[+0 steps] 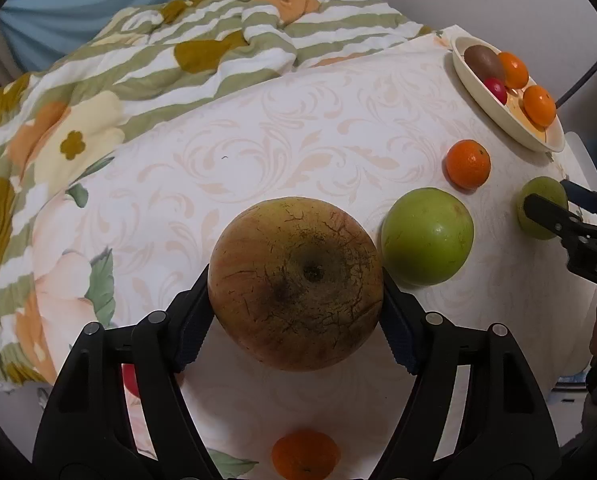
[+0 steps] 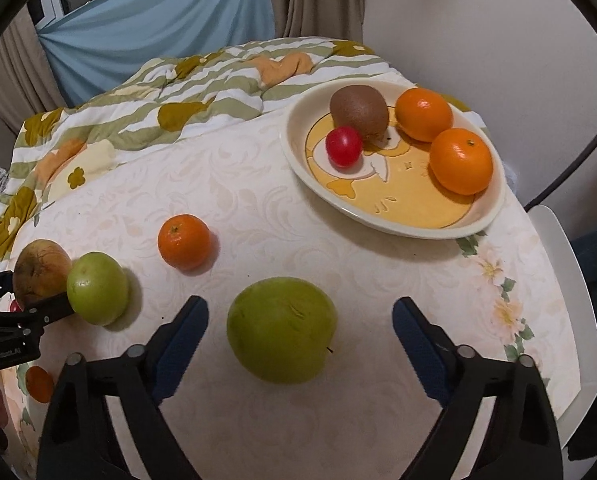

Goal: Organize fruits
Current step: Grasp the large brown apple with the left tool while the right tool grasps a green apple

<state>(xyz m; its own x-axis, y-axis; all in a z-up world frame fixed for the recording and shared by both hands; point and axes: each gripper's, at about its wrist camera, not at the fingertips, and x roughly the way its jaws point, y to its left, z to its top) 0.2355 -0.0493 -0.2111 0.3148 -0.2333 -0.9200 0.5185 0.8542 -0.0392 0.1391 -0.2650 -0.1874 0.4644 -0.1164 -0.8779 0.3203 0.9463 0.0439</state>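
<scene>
Item: brown apple [image 1: 296,284], mid-table, just beside a green apple [image 1: 427,236]. L gripper [image 1: 296,300] clenched on its flanks; lift straight up, no roll.
Item: second green apple [image 2: 281,329], near front edge. R gripper [image 2: 300,320] straddles it, pads apart from skin; centre, then squeeze gently.
Dest: plate [image 2: 382,220], far right corner, holding kiwi, tomato, 2 oranges.
</scene>
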